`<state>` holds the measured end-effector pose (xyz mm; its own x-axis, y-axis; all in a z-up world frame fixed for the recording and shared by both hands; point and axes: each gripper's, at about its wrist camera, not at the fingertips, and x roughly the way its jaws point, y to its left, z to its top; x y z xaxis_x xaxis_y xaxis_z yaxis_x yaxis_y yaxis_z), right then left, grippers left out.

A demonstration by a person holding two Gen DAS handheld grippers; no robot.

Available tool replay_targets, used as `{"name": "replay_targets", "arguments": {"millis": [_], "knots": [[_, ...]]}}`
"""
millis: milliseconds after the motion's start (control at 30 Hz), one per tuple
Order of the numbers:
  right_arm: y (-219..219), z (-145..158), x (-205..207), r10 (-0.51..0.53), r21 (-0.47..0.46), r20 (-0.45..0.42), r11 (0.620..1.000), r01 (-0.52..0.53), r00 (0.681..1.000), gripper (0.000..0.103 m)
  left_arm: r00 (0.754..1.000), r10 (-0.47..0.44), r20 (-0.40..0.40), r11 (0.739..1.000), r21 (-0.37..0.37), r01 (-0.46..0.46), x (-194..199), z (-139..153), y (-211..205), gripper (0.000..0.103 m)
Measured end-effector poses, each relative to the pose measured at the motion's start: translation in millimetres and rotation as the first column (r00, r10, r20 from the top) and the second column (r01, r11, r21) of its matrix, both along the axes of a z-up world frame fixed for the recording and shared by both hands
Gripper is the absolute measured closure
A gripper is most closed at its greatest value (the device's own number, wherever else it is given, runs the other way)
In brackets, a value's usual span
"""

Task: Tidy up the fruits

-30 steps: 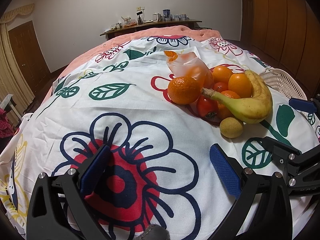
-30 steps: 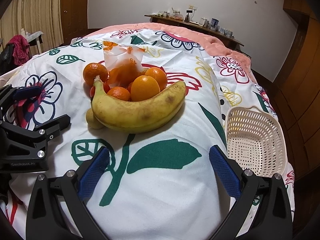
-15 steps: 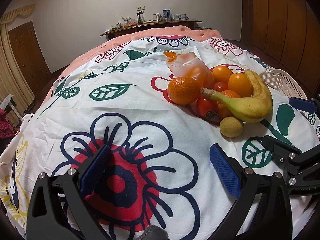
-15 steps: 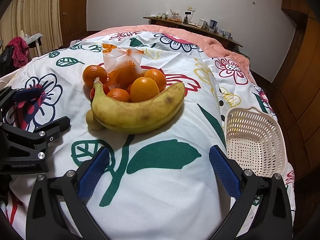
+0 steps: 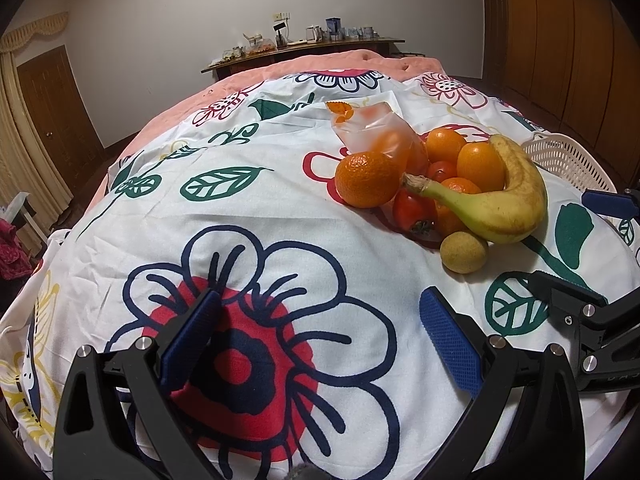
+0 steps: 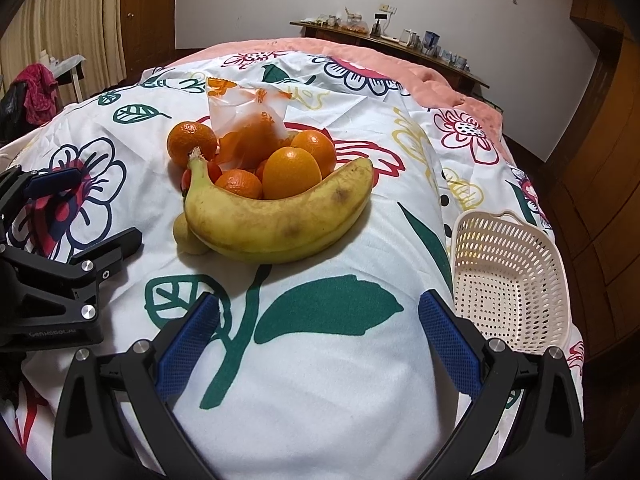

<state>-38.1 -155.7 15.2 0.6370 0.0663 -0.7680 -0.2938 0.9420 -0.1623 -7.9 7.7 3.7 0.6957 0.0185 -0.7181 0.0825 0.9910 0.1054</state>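
A pile of fruit lies on a flowered cloth (image 5: 256, 216): a yellow banana (image 6: 276, 220) (image 5: 508, 204) across the front, several oranges (image 6: 290, 172) (image 5: 366, 180) behind it, a red tomato (image 5: 412, 210), a small yellow-green fruit (image 5: 463, 252) and a clear bag (image 6: 244, 120) with orange fruit inside. A cream plastic basket (image 6: 510, 280) (image 5: 560, 156) stands empty to the right of the pile. My left gripper (image 5: 320, 328) is open over a red flower print, left of the pile. My right gripper (image 6: 318, 332) is open, nearer than the banana, with nothing between its fingers.
The cloth covers a pink-draped table. A long wooden shelf (image 5: 304, 52) with cups and small items runs along the far wall. Wooden cabinets (image 5: 560, 40) stand on the right, a door (image 5: 60, 108) and a curtain on the left.
The right gripper has drifted slightly forward toward the banana. The left gripper and the fruit have not moved.
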Motion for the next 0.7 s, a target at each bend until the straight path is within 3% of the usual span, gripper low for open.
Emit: {"name": "replay_targets", "arguments": {"millis": [367, 700], "knots": [[0, 1, 3, 0.020, 0.000, -0.034, 1.000, -0.020, 0.999, 0.005, 1.000, 0.000, 0.000, 1.000, 0.007, 0.000, 0, -2, 4, 0.002], [-9, 5, 2, 0.057, 0.060, -0.038, 0.997, -0.054, 0.998, 0.005, 1.000, -0.001, 0.005, 1.000, 0.000, 0.001, 1, -1, 2, 0.002]]}}
